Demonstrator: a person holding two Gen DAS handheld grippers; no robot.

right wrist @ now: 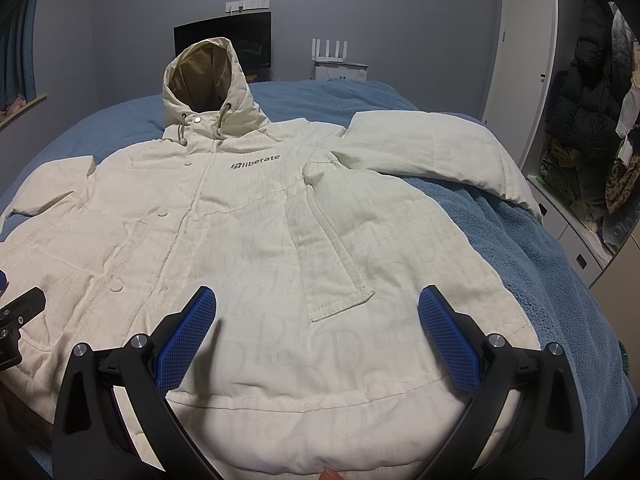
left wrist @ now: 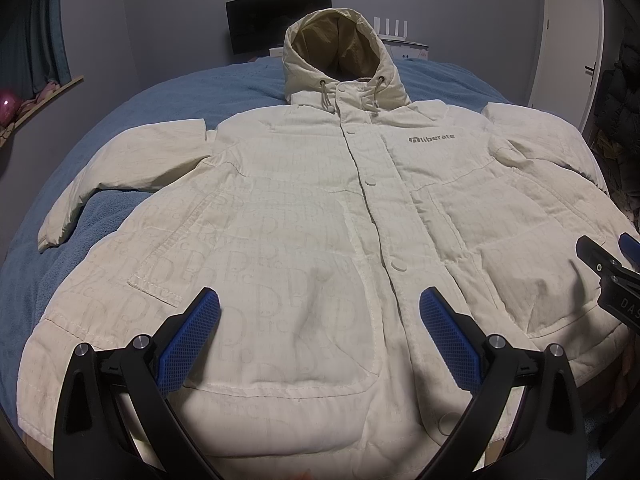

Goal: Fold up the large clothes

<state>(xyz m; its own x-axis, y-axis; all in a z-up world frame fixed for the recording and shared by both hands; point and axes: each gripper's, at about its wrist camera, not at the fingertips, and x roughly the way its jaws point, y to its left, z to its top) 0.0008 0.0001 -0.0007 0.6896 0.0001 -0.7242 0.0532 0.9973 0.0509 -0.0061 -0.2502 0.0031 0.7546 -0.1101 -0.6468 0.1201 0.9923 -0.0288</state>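
Both grippers are spread wide with nothing between the blue pads. Left gripper hovers over the lower front of the cream hooded jacket, just short of the hem and straddling the snap placket ahead of it. Right gripper hangs over the other lower front panel, with the slanted pocket flap right ahead between its fingers.

Jacket lies face up, snapped shut, spread across the blue fleece blanket on the bed, hood at the far end from both tools, sleeves out to either side.

Handling-wise it looks puffy and padded, so probably light but bulky and springy. Folds likely won't stay crisp and thick layers may fight the pads. Shell fabric looks smooth, maybe a bit slippery, hard to say in this dim light. Best bets for a pinch seem to be the stitched hem edge or a sleeve cuff, far off to the left tool's left side, where the material is thinner.
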